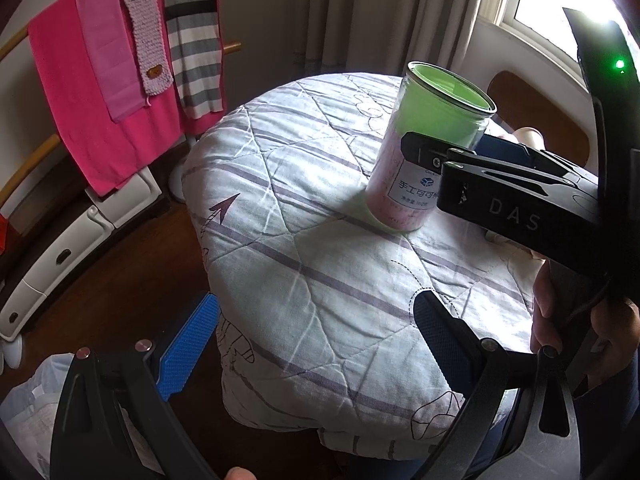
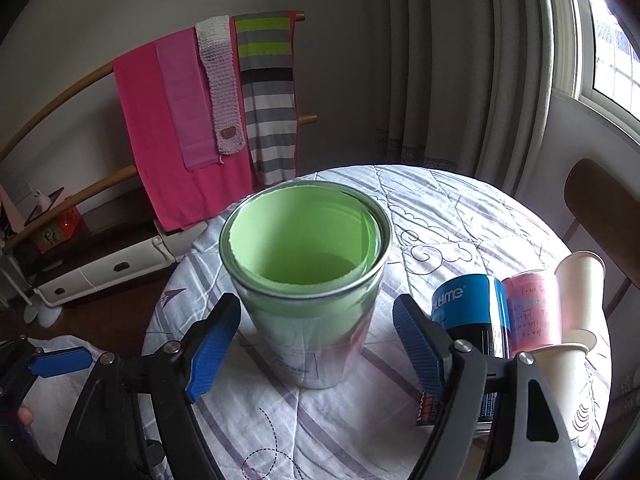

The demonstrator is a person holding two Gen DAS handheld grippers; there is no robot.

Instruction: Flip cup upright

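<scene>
The cup is a clear glass with a green lining and a pink lower part. It stands upright, mouth up, on the quilted cloth of the round table. My right gripper is open, its blue pads on either side of the cup and apart from it. In the left wrist view the cup stands at the far right with the right gripper beside it. My left gripper is open and empty over the table's near edge.
A blue can, a pink cup and white paper cups lie at the table's right. A rack with pink and striped cloths stands behind. A white cabinet and wooden floor are at left. A chair is at right.
</scene>
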